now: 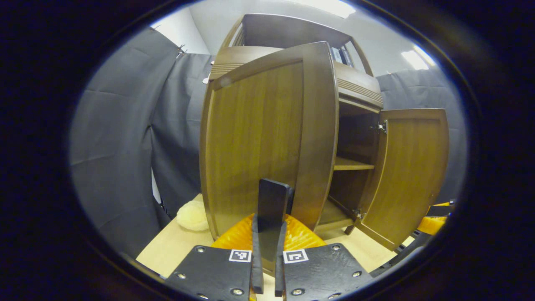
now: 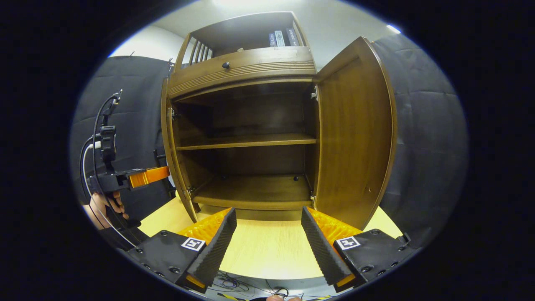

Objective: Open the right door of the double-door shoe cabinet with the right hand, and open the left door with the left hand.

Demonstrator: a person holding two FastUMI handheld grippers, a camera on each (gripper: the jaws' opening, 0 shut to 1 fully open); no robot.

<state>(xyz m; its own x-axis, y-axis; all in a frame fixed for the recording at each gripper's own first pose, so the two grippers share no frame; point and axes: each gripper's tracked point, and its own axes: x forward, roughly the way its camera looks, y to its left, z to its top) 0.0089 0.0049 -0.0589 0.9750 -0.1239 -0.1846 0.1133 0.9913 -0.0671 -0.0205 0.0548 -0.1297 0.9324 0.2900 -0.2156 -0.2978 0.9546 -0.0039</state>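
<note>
The shoe cabinet (image 2: 244, 67) stands on a light wooden table (image 2: 267, 251), with both doors swung open. In the left gripper view, the left gripper (image 1: 271, 196) has its fingers nearly together, close before the left door (image 1: 259, 138). In the right gripper view, the right gripper (image 2: 268, 225) has its fingers wide apart, holding nothing, near the right door (image 2: 355, 133). A shelf (image 2: 246, 141) crosses the inside.

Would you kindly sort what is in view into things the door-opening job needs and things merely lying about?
Job: shoe cabinet; right door, swung open; left door, swung out; left gripper, shut; right gripper, open.

Lying about: books on the top shelf; pale yellow object beside the cabinet; cables at the table edge.
</note>
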